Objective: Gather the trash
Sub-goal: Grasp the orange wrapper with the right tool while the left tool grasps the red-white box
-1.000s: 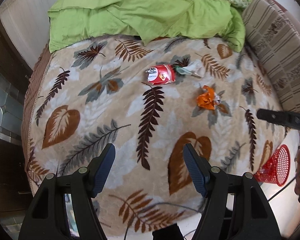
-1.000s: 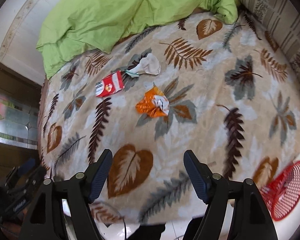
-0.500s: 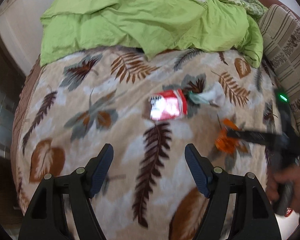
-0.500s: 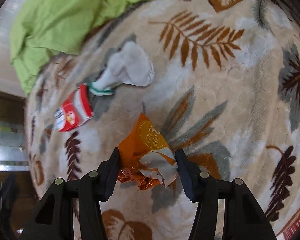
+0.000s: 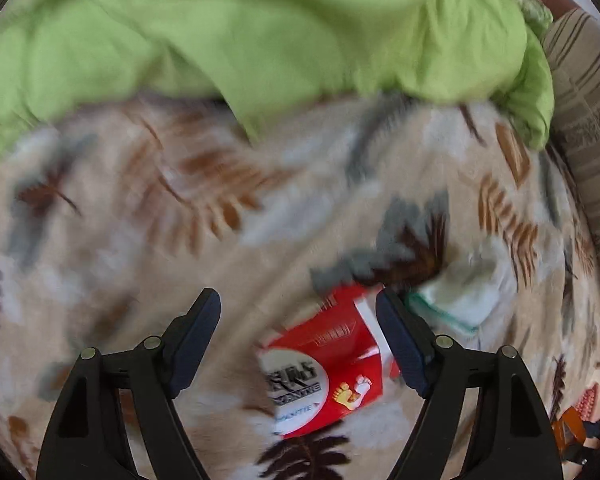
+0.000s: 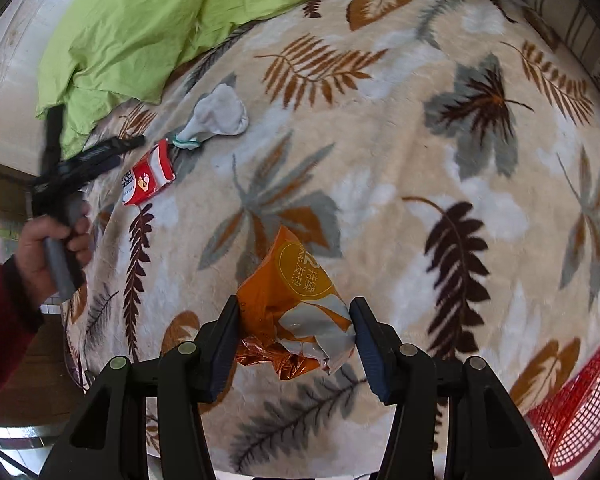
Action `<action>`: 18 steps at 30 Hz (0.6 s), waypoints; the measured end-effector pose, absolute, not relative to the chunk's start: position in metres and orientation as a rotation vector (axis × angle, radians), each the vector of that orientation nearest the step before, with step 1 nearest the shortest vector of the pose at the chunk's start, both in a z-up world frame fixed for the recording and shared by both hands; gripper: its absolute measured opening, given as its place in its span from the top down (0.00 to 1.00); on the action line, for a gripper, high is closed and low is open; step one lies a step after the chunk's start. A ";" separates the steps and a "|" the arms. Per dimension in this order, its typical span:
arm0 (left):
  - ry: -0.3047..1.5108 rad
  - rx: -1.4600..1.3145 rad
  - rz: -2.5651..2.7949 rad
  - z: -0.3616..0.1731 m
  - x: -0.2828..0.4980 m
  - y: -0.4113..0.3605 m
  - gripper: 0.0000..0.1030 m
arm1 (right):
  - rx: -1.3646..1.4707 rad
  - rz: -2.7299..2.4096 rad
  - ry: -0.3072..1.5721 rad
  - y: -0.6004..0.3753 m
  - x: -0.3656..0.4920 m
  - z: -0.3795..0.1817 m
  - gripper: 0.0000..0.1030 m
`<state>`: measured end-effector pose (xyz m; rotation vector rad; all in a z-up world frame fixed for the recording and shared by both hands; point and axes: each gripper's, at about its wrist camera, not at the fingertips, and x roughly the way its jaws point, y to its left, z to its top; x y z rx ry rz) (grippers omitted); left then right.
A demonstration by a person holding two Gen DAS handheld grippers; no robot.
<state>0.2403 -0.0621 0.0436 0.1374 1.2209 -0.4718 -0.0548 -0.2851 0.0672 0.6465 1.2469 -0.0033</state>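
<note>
Now low over the plush leaf-print bed blanket [image 6: 400, 128], unlike a second ago: right gripper [image 6: 294, 330] clenched on the crinkled orange foil wrapper [image 6: 296, 296], fingers having just narrowed onto it. Left gripper [image 5: 299, 334] spread apart, astride the flat glossy red packet [image 5: 324, 364], not pinching. Beside the packet, a limp white sock [image 5: 466, 284]; bottom right, a red mesh basket [image 6: 576, 404].

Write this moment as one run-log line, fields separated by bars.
right claw: shut on orange wrapper | left claw: open over red packet | white sock: on blanket | red basket: beside bed
</note>
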 end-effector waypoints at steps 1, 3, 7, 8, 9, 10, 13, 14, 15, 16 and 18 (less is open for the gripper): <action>1.260 0.103 -0.514 0.038 0.231 -0.063 0.35 | 0.646 -0.001 1.246 -0.285 -0.056 0.068 0.44; 1.259 0.083 -0.598 0.041 0.203 -0.066 0.38 | 0.647 0.006 1.243 -0.285 -0.058 0.070 0.44; 1.256 0.088 -0.784 0.057 0.124 -0.072 0.68 | 0.665 0.021 1.244 -0.285 -0.058 0.071 0.44; 1.256 0.085 -0.795 0.062 0.109 -0.071 0.68 | 0.665 0.021 1.242 -0.285 -0.057 0.071 0.44; 1.242 0.090 -0.785 0.065 0.099 -0.070 0.68 | 0.665 0.023 1.239 -0.286 -0.057 0.071 0.44; 1.233 0.086 -0.774 0.067 0.096 -0.067 0.68 | 0.663 0.025 1.236 -0.286 -0.056 0.072 0.44; 1.256 0.013 -0.666 0.063 0.103 -0.053 0.43 | 0.659 0.028 1.236 -0.286 -0.055 0.073 0.44; 1.258 -0.013 -0.621 0.062 0.109 -0.049 0.28 | 0.657 0.030 1.237 -0.286 -0.055 0.073 0.44; 1.261 -0.049 -0.574 0.060 0.116 -0.045 0.22 | 0.654 0.029 1.239 -0.286 -0.055 0.072 0.44; 1.276 -0.077 -0.531 0.057 0.124 -0.044 0.21 | 0.654 0.028 1.241 -0.286 -0.055 0.072 0.44; 1.311 -0.145 -0.489 0.051 0.136 -0.046 0.21 | 0.661 0.027 1.245 -0.286 -0.057 0.070 0.44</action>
